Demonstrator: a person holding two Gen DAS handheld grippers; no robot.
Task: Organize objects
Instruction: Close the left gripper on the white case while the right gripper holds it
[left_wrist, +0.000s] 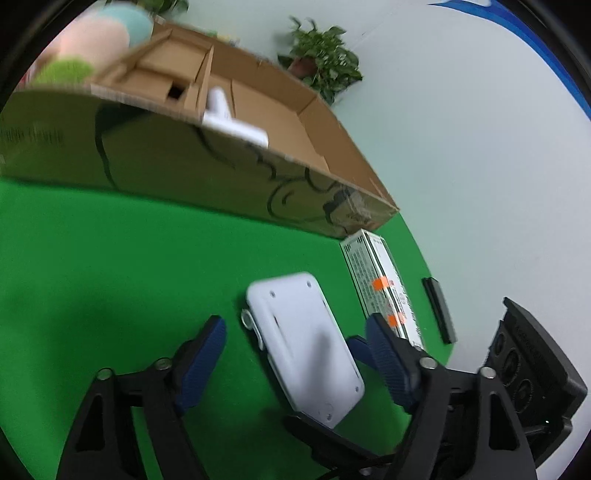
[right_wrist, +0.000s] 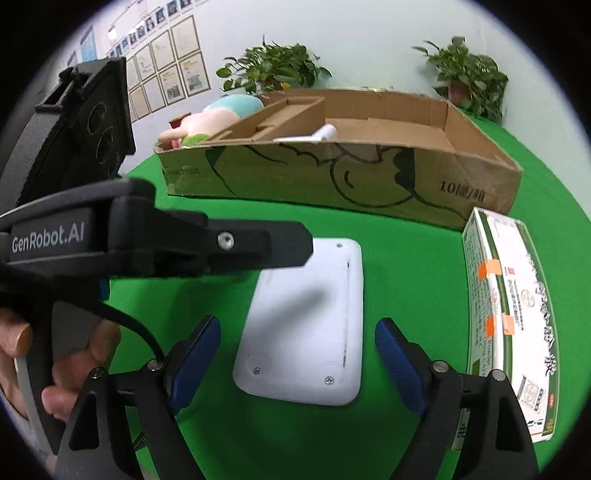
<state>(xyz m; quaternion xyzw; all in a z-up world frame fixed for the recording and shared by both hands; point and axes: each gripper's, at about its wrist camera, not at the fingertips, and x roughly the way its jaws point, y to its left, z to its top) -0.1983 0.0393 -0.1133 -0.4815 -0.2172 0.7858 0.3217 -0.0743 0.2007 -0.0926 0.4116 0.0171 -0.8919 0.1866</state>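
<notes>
While both hand-held grippers hovered with jaws apart, the white device lay flat on the green bench between the right hand-held gripper fingers. The left hand-held gripper straddled it too, the cardboard box at twelve o'clock and the medicine carton at three.

Left gripper: jaws being held wide apart, nothing being gripped, angled downward. Right gripper: jaws likewise being held spread, unloaded. Left hand: being wrapped around its gripper's handle.
</notes>
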